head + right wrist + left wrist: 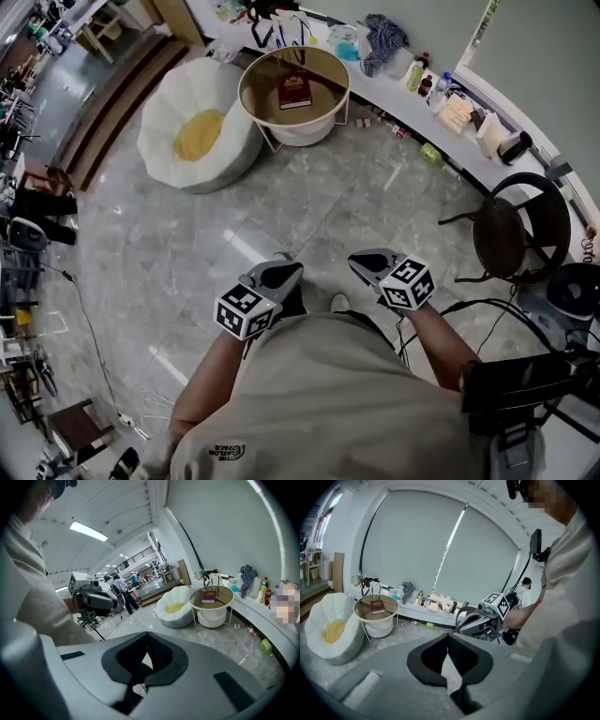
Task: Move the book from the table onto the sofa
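A dark red book lies flat on the round tan-topped table far ahead of me; it also shows small in the left gripper view and the right gripper view. Beside the table sits the white shell-shaped sofa with a yellow cushion. My left gripper and right gripper are held close to my body, well short of the table, both shut with nothing between the jaws.
A long white curved counter with bottles, cloth and clutter runs behind the table. A dark round chair and cables stand at the right. Marble floor stretches between me and the table. Desks and equipment line the left side.
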{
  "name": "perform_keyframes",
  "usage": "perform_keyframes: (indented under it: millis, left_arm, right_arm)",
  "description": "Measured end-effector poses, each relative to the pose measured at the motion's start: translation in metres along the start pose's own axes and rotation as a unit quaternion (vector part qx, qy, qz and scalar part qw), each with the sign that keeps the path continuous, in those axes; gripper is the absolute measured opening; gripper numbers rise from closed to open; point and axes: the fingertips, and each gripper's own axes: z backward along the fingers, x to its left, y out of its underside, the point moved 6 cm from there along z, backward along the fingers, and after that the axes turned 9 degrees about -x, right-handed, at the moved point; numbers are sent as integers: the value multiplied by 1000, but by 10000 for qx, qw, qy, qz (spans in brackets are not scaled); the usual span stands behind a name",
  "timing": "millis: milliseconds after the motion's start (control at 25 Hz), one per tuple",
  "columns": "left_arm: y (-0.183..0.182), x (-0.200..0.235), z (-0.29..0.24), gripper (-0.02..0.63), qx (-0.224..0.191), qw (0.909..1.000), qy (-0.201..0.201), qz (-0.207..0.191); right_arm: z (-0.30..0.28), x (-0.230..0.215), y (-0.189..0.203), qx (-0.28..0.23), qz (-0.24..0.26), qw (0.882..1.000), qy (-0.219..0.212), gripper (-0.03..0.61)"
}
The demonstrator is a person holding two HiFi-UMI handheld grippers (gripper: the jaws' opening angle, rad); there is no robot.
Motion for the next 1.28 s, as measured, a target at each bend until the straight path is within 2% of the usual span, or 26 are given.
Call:
perform_keyframes:
  millis: [200, 360, 480, 720, 840, 1000, 1120, 1280]
  left_arm:
    - [-8, 48, -11, 8, -71, 9998, 187, 40]
    - [-23, 105, -15, 8, -237, 9991, 329, 140]
    - [-47, 156, -8, 8, -359, 9980, 502, 126]
    - [-74, 261, 27, 8, -338, 9967, 699, 227]
    - [-78, 308, 36, 9, -315, 9970, 645, 275]
    - [-86, 354, 38, 9, -492, 9962, 443, 571]
    - [-93, 386, 24, 9, -528, 9951, 335, 770]
    - [-104, 430, -11, 11, -376, 9943, 275, 957]
  right_arm:
    - [-39, -23, -19, -41, 17, 9999, 156, 18]
    - [-77, -45, -40, -92, -271, 9988, 408, 57]
    - [-117, -60, -71, -107, -388, 9976, 561, 84]
    - [-205, -84, -142, -322, -529, 9941, 890, 91]
    - [-239, -98, -166, -310, -484, 9930, 1028, 91]
    - [-265, -123, -187, -256, -631, 9908, 1165, 90]
    - [-280, -159, -199, -291, -816, 9874, 1322, 90]
    - [-301, -219, -205, -357, -1218, 9811, 1458, 91]
